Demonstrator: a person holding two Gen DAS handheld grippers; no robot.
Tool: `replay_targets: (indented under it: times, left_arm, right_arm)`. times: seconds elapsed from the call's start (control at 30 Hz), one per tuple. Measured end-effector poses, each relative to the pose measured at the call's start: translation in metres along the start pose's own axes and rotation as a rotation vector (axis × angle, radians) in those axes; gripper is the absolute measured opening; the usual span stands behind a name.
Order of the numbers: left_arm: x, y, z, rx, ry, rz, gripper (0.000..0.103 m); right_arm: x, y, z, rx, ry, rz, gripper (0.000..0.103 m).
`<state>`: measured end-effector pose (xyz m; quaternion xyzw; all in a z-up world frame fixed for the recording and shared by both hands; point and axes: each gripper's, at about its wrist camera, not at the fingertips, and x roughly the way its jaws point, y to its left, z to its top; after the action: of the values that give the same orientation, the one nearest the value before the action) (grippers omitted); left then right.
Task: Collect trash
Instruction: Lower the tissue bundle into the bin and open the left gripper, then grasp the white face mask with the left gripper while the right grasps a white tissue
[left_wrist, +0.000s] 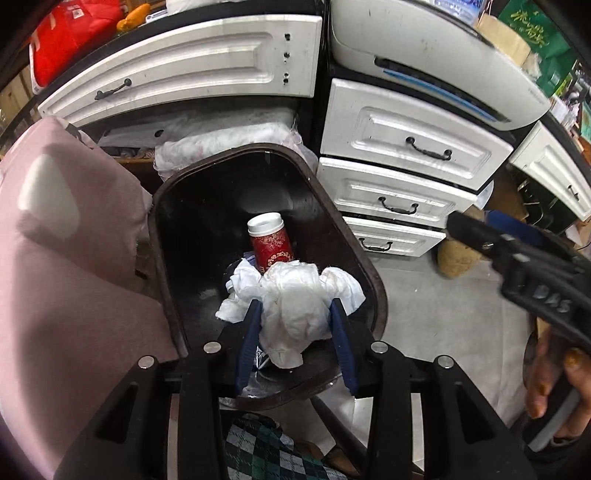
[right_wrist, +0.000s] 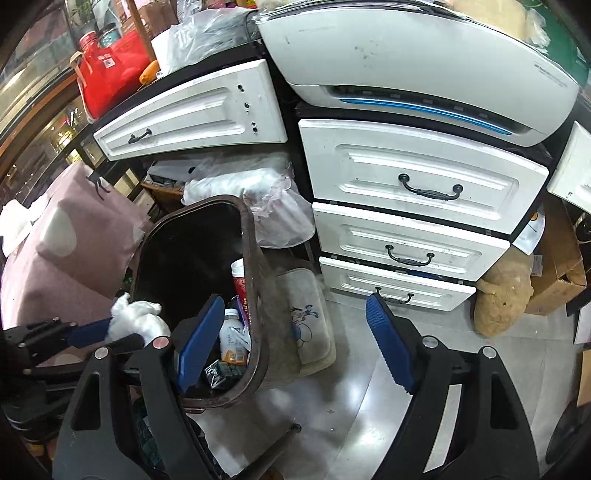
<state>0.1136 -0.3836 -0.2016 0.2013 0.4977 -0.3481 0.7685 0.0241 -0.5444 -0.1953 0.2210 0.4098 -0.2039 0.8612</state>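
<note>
At frame centre we note the dark bin (left_wrist: 173, 236), mouth tilted towards us, ready for trash. Our left gripper (left_wrist: 297, 325) pinches the crumpled tissue wad (left_wrist: 295, 306) over its opening, apparently for dropping. At lower right, the right gripper (right_wrist: 291, 347) gapes wide, empty.

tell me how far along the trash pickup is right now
Done: the dark bin already holds a red can, a plastic bottle and a small carton. In hand: the left gripper has a crumpled white tissue wad between its fingers, right over the bin's opening, not yet dropped. The right gripper is open and empty beside the bin. Left: dropping the wad; no other loose trash shows in these views.
</note>
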Motion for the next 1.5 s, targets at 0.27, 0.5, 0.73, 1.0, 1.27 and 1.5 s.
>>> replay_targets:
  times: [0.27,0.5,0.73,1.0,1.27,1.5]
  left_arm:
    - [0.012,0.002,0.002,-0.008,0.013,0.008,0.084]
    - [-0.025,0.0,0.0,-0.011,-0.038,-0.012,0.087]
    - [-0.09,0.009,-0.008,-0.029,-0.144,-0.059,0.094]
    - [-0.141,0.055,-0.021,-0.072,-0.242,0.028,0.097]
    - [-0.177,0.123,-0.041,-0.159,-0.294,0.179,0.097]
    - [-0.207,0.206,-0.046,-0.234,-0.371,0.398,0.097]
  right_arm:
    - [-0.003,0.0,0.001,0.0,-0.007,0.005,0.079]
    - [-0.007,0.008,0.004,-0.013,-0.015,0.02,0.079]
    - [-0.012,0.04,0.01,-0.084,-0.023,0.064,0.08]
    - [-0.018,0.098,0.014,-0.206,-0.03,0.149,0.081]
    - [-0.028,0.156,0.019,-0.333,-0.053,0.248,0.081]
    - [-0.026,0.215,0.03,-0.422,-0.061,0.342,0.082]
